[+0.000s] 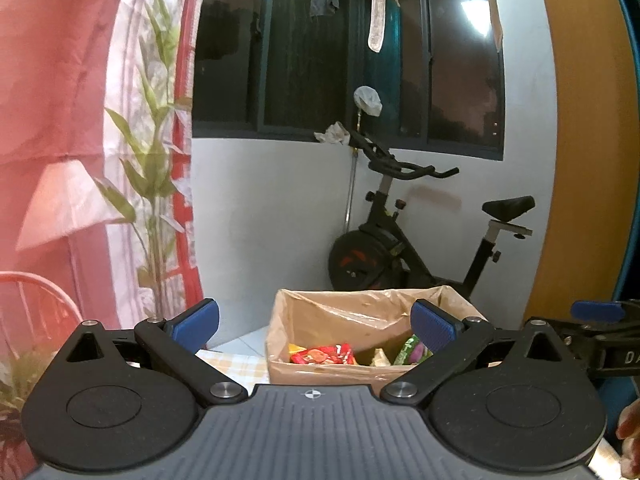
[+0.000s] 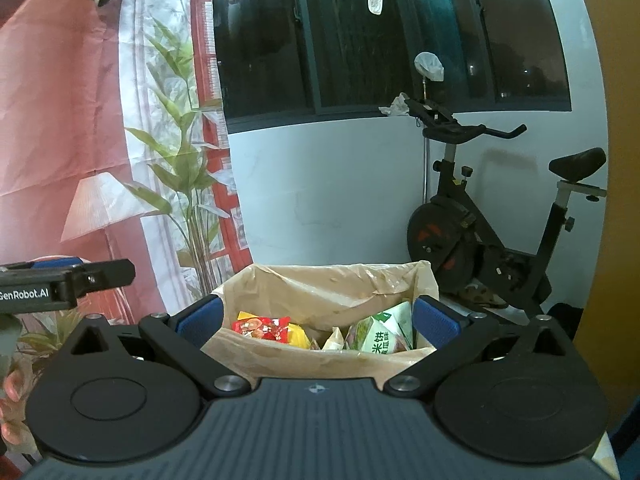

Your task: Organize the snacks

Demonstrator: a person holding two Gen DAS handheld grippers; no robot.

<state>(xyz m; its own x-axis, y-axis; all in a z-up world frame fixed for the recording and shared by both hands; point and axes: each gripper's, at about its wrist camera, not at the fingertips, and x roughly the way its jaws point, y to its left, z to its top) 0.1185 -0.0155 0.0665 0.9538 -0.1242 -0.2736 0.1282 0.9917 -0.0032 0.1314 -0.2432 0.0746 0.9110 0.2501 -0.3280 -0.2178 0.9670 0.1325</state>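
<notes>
A cardboard box (image 1: 316,372) (image 2: 288,354) lined with clear plastic stands ahead of both grippers. Inside lie a red snack packet (image 1: 322,355) (image 2: 262,327), a yellow packet (image 2: 298,336) and a green rice-cracker bag (image 1: 412,350) (image 2: 380,332). My left gripper (image 1: 316,326) is open wide, its blue pads empty, hanging above and short of the box. My right gripper (image 2: 316,320) is also open and holds nothing, its pads framing the box from above. Each gripper shows at the edge of the other's view: the right gripper (image 1: 600,328), the left gripper (image 2: 60,276).
A black exercise bike (image 1: 420,240) (image 2: 500,232) stands behind the box against a white wall under a dark window. A red printed curtain with plants (image 1: 80,160) (image 2: 120,140) hangs on the left. A checked cloth (image 1: 232,364) covers the surface beside the box.
</notes>
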